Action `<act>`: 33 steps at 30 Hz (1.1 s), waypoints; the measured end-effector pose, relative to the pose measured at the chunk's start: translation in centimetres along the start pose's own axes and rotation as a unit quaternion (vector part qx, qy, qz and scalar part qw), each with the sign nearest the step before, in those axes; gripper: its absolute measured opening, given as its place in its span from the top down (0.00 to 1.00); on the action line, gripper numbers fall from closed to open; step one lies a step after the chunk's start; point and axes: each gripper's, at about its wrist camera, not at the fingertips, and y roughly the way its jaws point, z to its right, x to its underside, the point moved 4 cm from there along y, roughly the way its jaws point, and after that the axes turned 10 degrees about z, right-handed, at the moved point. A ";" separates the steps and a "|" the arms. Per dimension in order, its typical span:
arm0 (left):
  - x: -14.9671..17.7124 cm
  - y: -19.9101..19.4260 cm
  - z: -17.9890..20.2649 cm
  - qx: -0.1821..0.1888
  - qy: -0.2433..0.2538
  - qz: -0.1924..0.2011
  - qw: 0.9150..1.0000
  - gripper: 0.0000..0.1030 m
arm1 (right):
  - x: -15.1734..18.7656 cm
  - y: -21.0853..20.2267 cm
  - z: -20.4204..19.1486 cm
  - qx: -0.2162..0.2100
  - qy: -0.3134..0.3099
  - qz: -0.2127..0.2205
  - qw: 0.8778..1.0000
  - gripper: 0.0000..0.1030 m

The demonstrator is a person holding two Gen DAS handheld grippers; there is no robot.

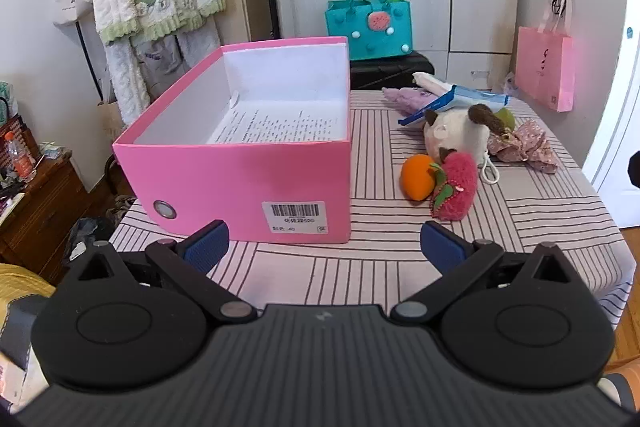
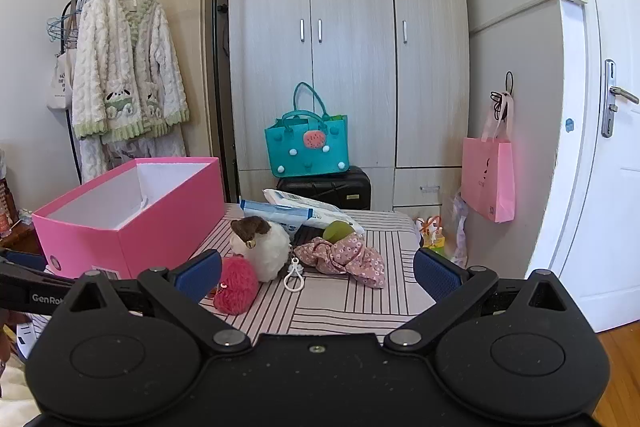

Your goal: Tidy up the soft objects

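While both grippers hang above the near edge of the striped tablecloth (image 1: 520, 227), neither one touches any item. Left gripper (image 1: 324, 247): fingers spread wide, nothing between the blue pads (image 1: 206, 247). Right gripper (image 2: 318, 275): fingers likewise spread wide, nothing held.

Pink box (image 1: 248, 163): open-topped, upright, standing on the cloth at 11 o'clock from the left gripper. A printed sheet of paper (image 1: 276, 127) lies on its floor; no soft item is visible inside. A barcode label (image 1: 298, 217) is fixed to its near wall.

Soft items: all lie on the cloth outside the box, at 1 o'clock from the left gripper.
- Orange plush fruit (image 1: 418, 177), touching the red plush strawberry (image 1: 458, 191) on its right.
- White plush toy (image 1: 460, 135) with brown ears, just behind those two; a white clip (image 2: 294, 277) hangs from it onto the cloth.
- Pink floral cloth bundle (image 2: 348, 257), just right of the white toy.
- Green plush ball (image 2: 336, 231), behind the floral bundle, touching it.
- Purple plush item (image 1: 408, 97), at the far edge, partly under a blue-and-white packet (image 1: 452, 103).

Background: teal handbag (image 2: 308, 147) on a black case, pink paper bag (image 2: 488, 183) hanging on the wall.
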 end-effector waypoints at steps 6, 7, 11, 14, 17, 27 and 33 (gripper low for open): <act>0.2 -0.6 0.0 -0.008 0.002 0.032 0.999 0.00 | 0.0 -0.1 -0.3 -0.006 -0.005 0.007 1.000 0.00; 0.2 -0.8 0.0 -0.011 0.005 0.042 0.999 0.00 | 0.0 -0.2 -0.4 -0.006 -0.006 0.009 1.000 0.00; 0.0 -1.5 0.0 -0.017 0.006 0.071 0.997 0.00 | 0.0 -0.2 -0.5 -0.007 -0.009 0.014 1.000 0.00; -0.1 -1.6 0.1 -0.007 0.010 0.063 0.998 0.00 | 0.2 -0.2 -0.6 -0.008 -0.009 0.013 1.000 0.00; 0.1 -1.5 0.1 -0.006 0.013 0.061 0.998 0.00 | 0.4 -0.2 -0.8 -0.012 -0.011 0.011 1.000 0.00; 0.5 -1.4 0.1 -0.005 0.013 0.054 0.998 0.00 | 0.5 -0.2 -1.1 -0.014 -0.011 0.012 1.000 0.00; 0.9 -1.3 0.0 -0.006 0.017 0.045 0.999 0.00 | 1.0 -0.3 -1.4 -0.024 -0.014 0.014 1.000 0.00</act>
